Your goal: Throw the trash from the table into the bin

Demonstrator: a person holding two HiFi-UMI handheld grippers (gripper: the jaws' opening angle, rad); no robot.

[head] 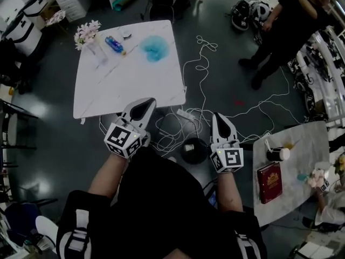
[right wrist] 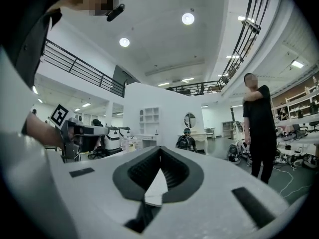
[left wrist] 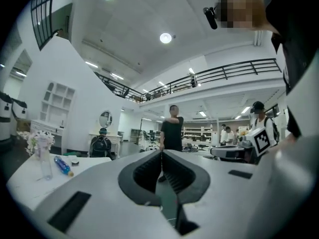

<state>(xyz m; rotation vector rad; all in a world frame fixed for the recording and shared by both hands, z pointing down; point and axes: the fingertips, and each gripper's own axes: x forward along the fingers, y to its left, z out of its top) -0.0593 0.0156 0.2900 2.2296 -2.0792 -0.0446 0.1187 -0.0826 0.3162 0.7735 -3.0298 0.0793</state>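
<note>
A crumpled blue wad lies on the white table, near a blue bottle and a vase holding flowers. The black bin stands on the floor just off the table's near corner, between the two grippers; its inside is too dark to read. White cables sprawl beside it. The left gripper and right gripper both have their jaws pressed together, gripping nothing.

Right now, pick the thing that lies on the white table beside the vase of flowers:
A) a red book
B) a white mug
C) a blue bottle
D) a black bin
C: the head view shows the blue bottle lying on the white table, just right of the vase of flowers.
</note>
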